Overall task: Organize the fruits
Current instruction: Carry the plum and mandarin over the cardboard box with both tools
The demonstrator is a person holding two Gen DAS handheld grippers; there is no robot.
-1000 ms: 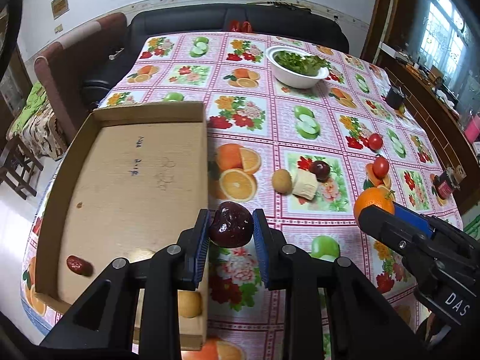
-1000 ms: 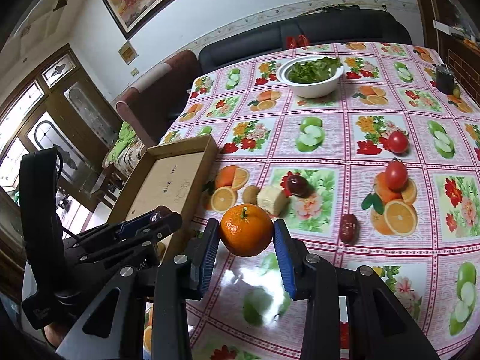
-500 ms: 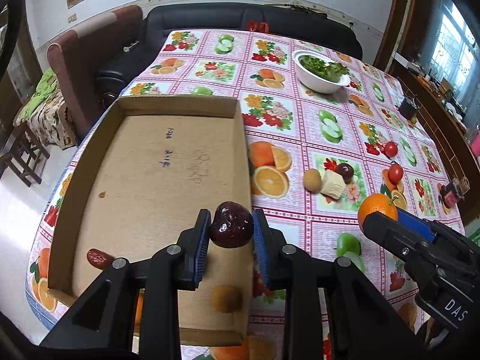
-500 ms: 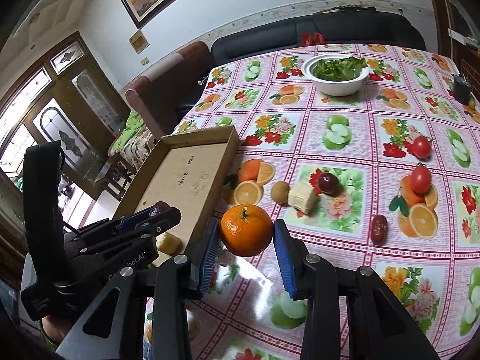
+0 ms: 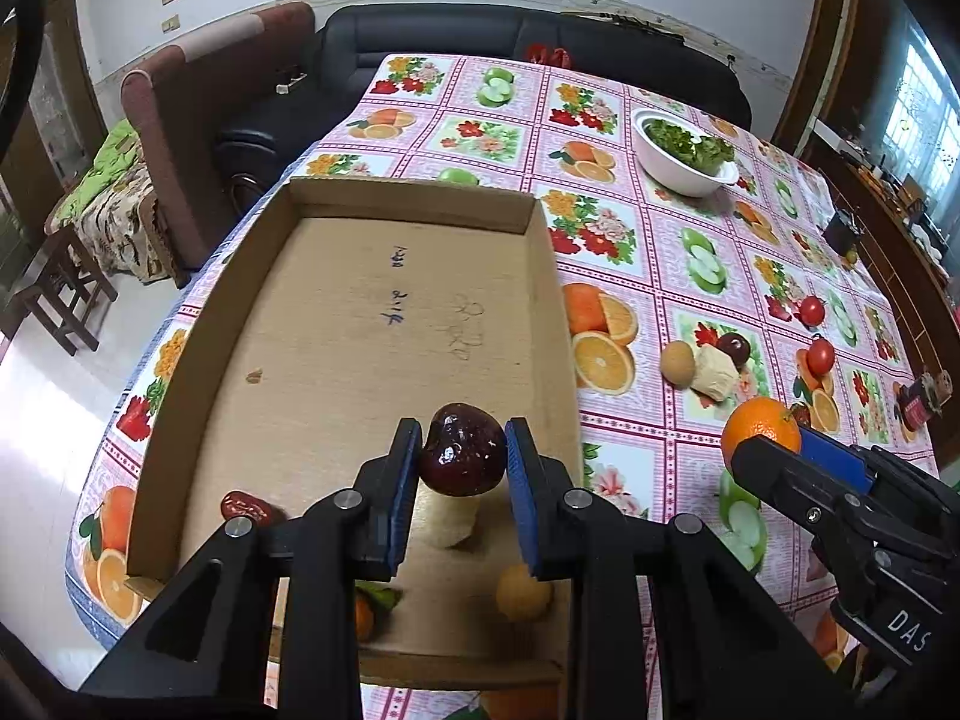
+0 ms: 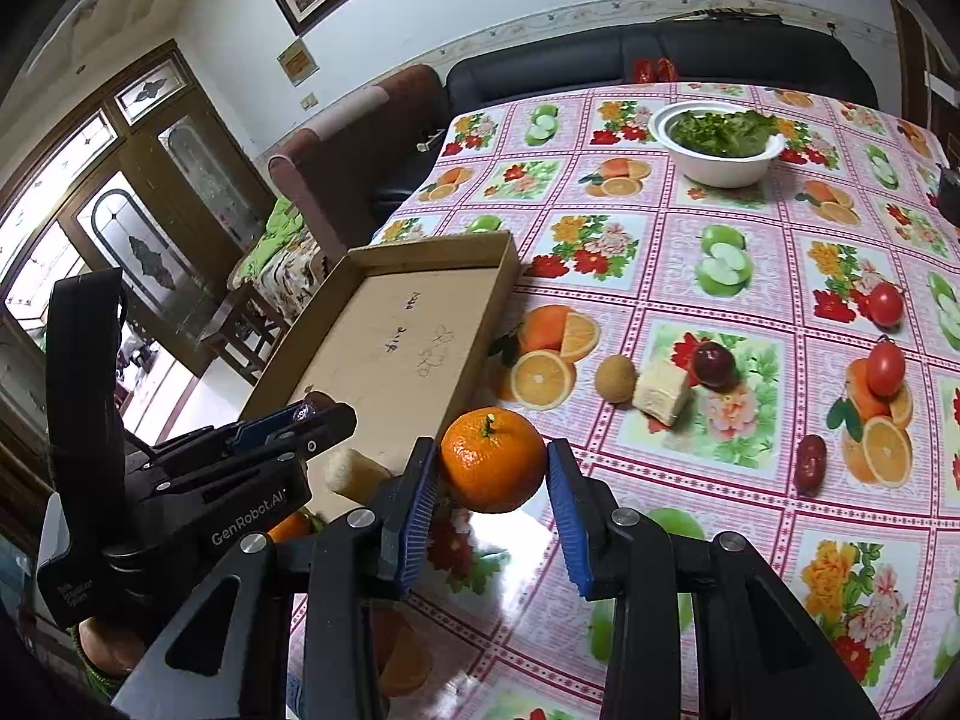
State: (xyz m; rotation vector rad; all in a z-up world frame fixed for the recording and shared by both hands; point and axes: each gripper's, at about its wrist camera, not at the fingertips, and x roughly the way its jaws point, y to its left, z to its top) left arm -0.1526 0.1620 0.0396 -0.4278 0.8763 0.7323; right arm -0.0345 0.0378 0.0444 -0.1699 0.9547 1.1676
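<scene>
My left gripper (image 5: 462, 462) is shut on a dark red plum (image 5: 461, 450) and holds it above the near end of the cardboard tray (image 5: 540, 276). In the tray lie a red date (image 5: 243, 505), a pale chunk (image 5: 453, 521), a yellow fruit (image 5: 522, 591) and an orange fruit (image 5: 363, 618). My right gripper (image 6: 492, 474) is shut on an orange mandarin (image 6: 492, 459), just right of the tray (image 6: 498, 294). On the cloth lie a kiwi (image 6: 615, 378), a pale block (image 6: 660, 393), a dark plum (image 6: 714, 363), two tomatoes (image 6: 885, 363) and a date (image 6: 810, 462).
A white bowl of greens (image 6: 717, 144) stands far back on the fruit-print tablecloth (image 6: 750, 510). A black sofa (image 5: 480, 42) and a brown armchair (image 5: 198, 90) stand behind and left of the table. The table's left edge drops to the floor beside the tray.
My left gripper has moved left with the plum, from over the cloth to over the tray's near end. My right gripper has moved left towards the tray with the mandarin.
</scene>
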